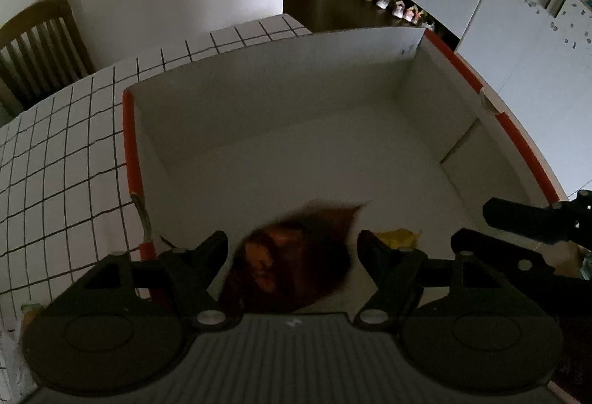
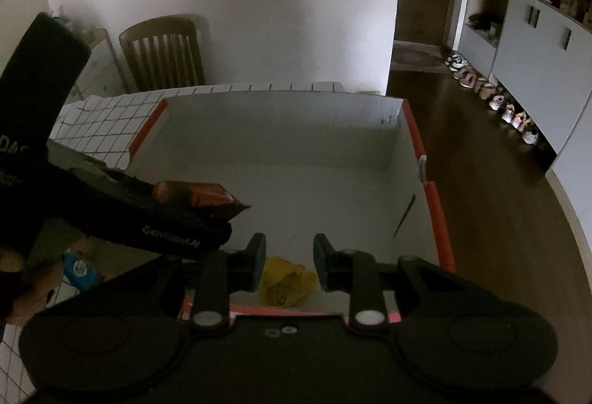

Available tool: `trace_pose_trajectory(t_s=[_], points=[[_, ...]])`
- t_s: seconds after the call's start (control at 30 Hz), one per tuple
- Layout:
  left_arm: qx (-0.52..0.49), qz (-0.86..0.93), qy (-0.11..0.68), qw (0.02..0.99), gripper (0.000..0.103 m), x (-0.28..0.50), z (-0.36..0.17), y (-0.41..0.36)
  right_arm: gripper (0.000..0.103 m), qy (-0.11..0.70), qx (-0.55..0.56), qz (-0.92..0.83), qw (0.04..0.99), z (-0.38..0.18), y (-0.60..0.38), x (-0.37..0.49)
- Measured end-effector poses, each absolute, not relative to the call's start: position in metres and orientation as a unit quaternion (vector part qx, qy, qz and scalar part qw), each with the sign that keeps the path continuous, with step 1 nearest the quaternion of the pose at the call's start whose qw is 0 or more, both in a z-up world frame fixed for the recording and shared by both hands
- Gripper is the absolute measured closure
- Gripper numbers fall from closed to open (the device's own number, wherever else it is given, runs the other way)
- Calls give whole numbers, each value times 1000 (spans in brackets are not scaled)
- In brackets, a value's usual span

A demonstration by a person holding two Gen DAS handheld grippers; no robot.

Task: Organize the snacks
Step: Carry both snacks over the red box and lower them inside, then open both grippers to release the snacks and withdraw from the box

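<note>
Left gripper (image 1: 292, 248): jaws wide apart, hanging over the near end of the box; one blurred red-brown packet sits between them, and no pad is seen pressing on it.
Right gripper (image 2: 289, 263): jaws stand a little apart with nothing clamped; one yellow packet lies below the gap.
Red-brown packet (image 1: 296, 256): one, smeared by motion in the left wrist view, above the box floor near the near wall; in the right wrist view its pointed end (image 2: 207, 198) sticks out beside the left gripper's finger.
Yellow packet (image 2: 286, 281): one, crumpled, on the box floor by the near wall, just right of the red-brown packet in the left wrist view (image 1: 397, 237).
Box (image 1: 455, 59): one, white inside with orange edges, open on top, otherwise bare; it stands on the surface.
Blue packet (image 2: 79, 269): one, outside the box at its left, on the surface.
Surface (image 1: 55, 159): one, covered with a white cloth with a black grid.
Chair (image 2: 162, 52): one, wooden, slatted back, behind the surface against the wall.
Shoes (image 2: 495, 96): one row on the floor along the cabinets; pairs too small to count.
</note>
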State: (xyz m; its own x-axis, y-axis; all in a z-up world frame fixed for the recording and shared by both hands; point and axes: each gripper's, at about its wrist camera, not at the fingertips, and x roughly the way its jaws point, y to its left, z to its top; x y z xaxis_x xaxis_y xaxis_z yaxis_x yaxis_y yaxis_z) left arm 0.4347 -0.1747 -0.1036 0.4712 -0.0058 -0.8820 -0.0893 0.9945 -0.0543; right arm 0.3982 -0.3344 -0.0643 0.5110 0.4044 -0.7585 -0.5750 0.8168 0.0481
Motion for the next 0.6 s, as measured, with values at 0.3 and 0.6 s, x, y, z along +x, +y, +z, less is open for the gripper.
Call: trace_pose_trajectory(t_s=[0.3,0.6], points=[[-60,24,488,871,22,418,-85,-168,75,407,-107,281,863,-62,-337,394],[-69,11,443,894,22,381,-55,-154,75,390,-102,276,873,-42,-337,374]])
